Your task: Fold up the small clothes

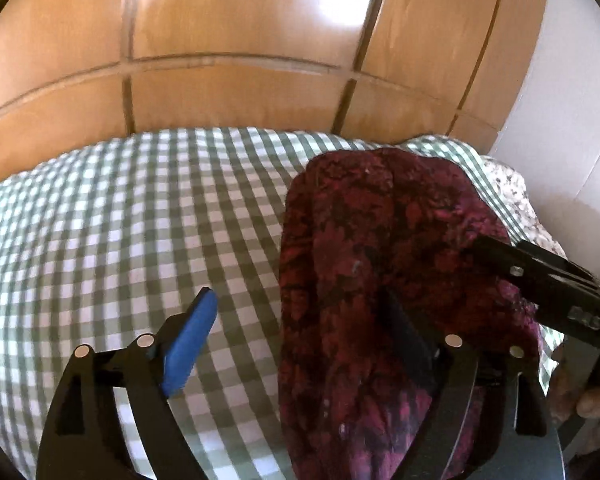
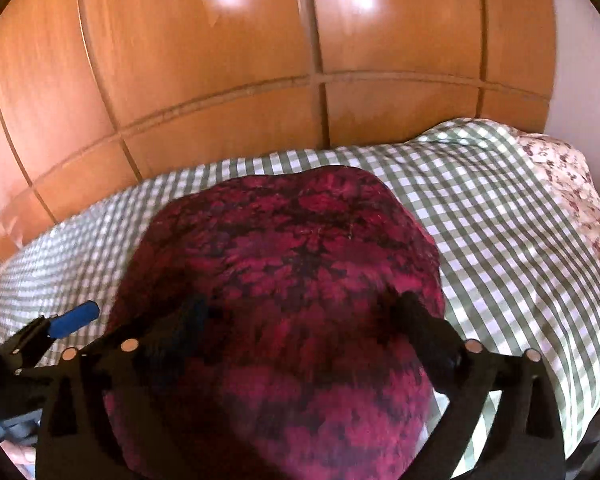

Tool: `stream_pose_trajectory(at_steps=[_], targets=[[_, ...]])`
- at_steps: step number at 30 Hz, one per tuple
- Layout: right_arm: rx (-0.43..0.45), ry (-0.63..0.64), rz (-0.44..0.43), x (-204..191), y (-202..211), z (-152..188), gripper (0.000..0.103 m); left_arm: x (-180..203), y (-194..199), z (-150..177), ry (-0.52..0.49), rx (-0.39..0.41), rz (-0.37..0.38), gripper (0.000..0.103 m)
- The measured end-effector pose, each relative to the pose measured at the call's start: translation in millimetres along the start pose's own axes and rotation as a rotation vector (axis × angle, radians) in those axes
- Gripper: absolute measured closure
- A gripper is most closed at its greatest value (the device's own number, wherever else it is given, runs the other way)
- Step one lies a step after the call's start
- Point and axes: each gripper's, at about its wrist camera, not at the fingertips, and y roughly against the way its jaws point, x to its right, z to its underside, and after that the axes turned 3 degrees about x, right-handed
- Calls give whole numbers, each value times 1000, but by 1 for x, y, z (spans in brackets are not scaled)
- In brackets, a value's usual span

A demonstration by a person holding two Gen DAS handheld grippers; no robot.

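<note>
A dark red and black patterned garment (image 1: 364, 264) lies bunched on the green-checked bed cover (image 1: 120, 232). My left gripper (image 1: 300, 332) is open: its blue left finger (image 1: 190, 344) is over bare cover, its right finger is under or against the garment's edge. In the right wrist view the garment (image 2: 284, 280) fills the middle, draped between and over the fingers of my right gripper (image 2: 300, 320), whose jaws stand wide apart. The right gripper also shows at the right edge of the left wrist view (image 1: 548, 276), against the garment. The left gripper's blue finger (image 2: 76, 319) shows at left.
A wooden wardrobe (image 1: 240, 52) stands close behind the bed. A floral pillow or cloth (image 2: 572, 208) lies at the bed's right end, by a white wall (image 1: 572, 112). Checked cover lies bare to the garment's left.
</note>
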Motion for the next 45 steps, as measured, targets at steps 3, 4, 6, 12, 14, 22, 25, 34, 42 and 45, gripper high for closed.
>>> stream_pose_trajectory(at_steps=[3, 4, 6, 12, 14, 22, 25, 34, 42, 45], targets=[[27, -25, 12, -1, 26, 7, 5, 0, 14, 4, -12, 22, -18, 19], [30, -37, 15, -1, 33, 11, 5, 1, 17, 5, -15, 26, -23, 19], [33, -54, 16, -1, 45, 18, 5, 2, 21, 7, -20, 32, -33, 19], [40, -80, 73, 2, 69, 49, 5, 5, 29, 14, -29, 46, -59, 18], [24, -90, 73, 2, 67, 57, 5, 6, 24, 15, -41, 32, -73, 18], [-51, -55, 70, -16, 48, 76, 6, 6, 21, 20, -41, 25, -85, 18], [-12, -49, 104, -20, 60, 73, 5, 3, 32, 20, -23, 39, -86, 14], [101, -63, 198, -36, 101, 71, 2, -4, 76, 35, -4, 95, -126, 14], [118, -44, 276, -58, 115, 90, 2, -6, 112, 59, -29, 146, -171, 9], [102, -38, 282, -64, 117, 96, 2, -8, 123, 68, -25, 160, -179, 4]])
